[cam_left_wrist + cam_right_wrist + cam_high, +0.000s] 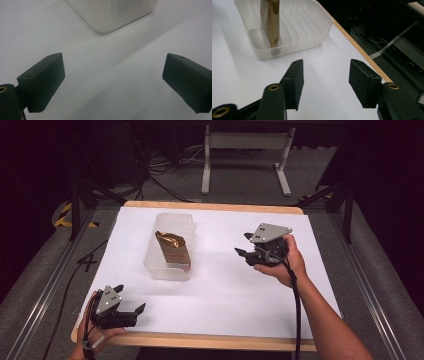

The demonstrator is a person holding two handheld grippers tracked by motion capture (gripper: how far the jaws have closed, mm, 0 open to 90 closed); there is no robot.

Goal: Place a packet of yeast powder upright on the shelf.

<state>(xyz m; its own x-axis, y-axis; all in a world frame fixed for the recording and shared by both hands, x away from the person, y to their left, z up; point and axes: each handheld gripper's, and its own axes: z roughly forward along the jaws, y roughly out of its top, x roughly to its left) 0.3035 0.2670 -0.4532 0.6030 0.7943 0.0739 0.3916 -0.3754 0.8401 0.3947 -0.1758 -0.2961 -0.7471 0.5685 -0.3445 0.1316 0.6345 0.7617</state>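
Gold crinkled foil packet [172,249] upright inside translucent ribbed plastic bin [159,270]

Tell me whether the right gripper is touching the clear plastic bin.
Apart. In the right gripper view, bare white table surface lies between the open right gripper and the clear plastic bin; the high view shows the same gap.

Translucent ribbed plastic tub [169,270], crinkled glossy gold foil packet [172,247], matt white sheet [225,290], wooden table edge [210,340]
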